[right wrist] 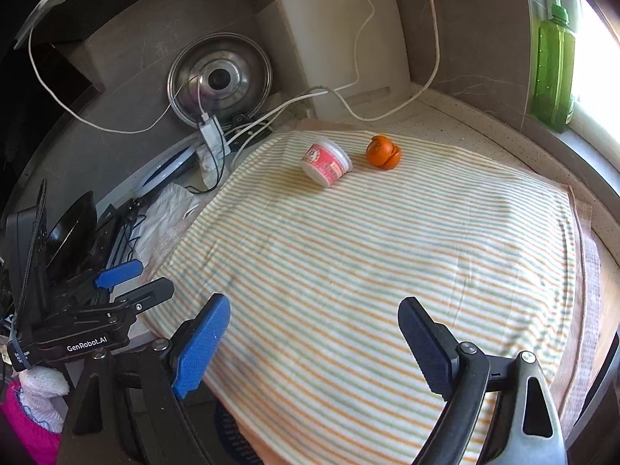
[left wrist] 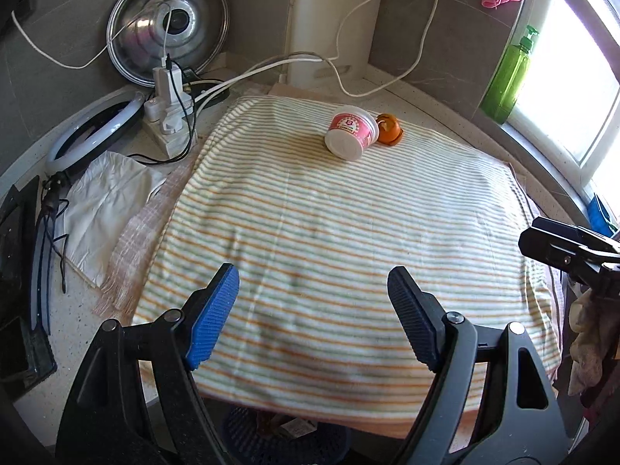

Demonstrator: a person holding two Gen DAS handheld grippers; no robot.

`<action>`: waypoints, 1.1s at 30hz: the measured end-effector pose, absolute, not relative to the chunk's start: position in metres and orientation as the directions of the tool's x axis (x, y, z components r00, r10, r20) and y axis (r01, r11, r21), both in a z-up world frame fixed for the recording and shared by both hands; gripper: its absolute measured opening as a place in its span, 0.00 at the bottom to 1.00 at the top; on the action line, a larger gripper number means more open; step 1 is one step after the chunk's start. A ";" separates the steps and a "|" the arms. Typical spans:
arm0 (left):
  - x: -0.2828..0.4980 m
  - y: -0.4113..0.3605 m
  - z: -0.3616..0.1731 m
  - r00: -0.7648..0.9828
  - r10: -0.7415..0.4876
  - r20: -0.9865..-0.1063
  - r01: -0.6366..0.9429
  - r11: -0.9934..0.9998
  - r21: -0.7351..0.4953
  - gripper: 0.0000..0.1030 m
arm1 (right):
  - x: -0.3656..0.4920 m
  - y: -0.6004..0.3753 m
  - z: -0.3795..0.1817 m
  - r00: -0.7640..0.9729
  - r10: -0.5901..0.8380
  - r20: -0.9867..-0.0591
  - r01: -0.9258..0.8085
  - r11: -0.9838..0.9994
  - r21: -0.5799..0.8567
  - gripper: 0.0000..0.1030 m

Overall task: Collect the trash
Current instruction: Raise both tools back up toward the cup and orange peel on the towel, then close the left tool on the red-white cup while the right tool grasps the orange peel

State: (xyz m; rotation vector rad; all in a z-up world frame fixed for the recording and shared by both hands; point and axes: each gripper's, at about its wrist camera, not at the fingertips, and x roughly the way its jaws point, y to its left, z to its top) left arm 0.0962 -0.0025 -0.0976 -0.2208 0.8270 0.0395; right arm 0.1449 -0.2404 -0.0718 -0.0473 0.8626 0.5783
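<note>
A pink and white paper cup [left wrist: 352, 131] [right wrist: 327, 164] lies tipped on its side at the far part of a striped towel [left wrist: 329, 240] [right wrist: 368, 263]. An orange peel [left wrist: 388, 128] [right wrist: 383, 152] sits just to its right, touching it in the left wrist view. My left gripper [left wrist: 314, 310] is open over the near part of the towel, nothing between its blue pads. My right gripper [right wrist: 314, 341] is also open and empty, well short of the cup. A dark mesh bin [left wrist: 286, 441] with scraps inside shows below the towel's front edge.
A power strip with plugs and white cables [left wrist: 170, 116] sits at the far left, a metal lid [left wrist: 166, 31] and a white board [left wrist: 333, 19] lean on the wall. A green soap bottle [left wrist: 507, 77] stands on the sill. A white crumpled cloth [left wrist: 108, 209] lies left.
</note>
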 end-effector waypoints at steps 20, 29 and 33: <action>0.234 -0.025 -0.098 0.624 -0.069 -0.778 -0.054 0.990 -0.131 0.79 | 0.298 -0.263 -0.075 0.423 0.538 -0.729 -0.474 0.817 0.328 0.88; 0.297 -0.035 -0.114 0.564 -0.058 -0.824 0.038 0.998 -0.043 0.79 | 0.355 -0.251 -0.101 0.352 0.574 -0.739 -0.416 0.803 0.426 0.84; 0.316 -0.036 -0.121 0.543 -0.049 -0.838 0.058 0.998 -0.020 0.79 | 0.376 -0.247 -0.115 0.319 0.584 -0.746 -0.387 0.799 0.460 0.80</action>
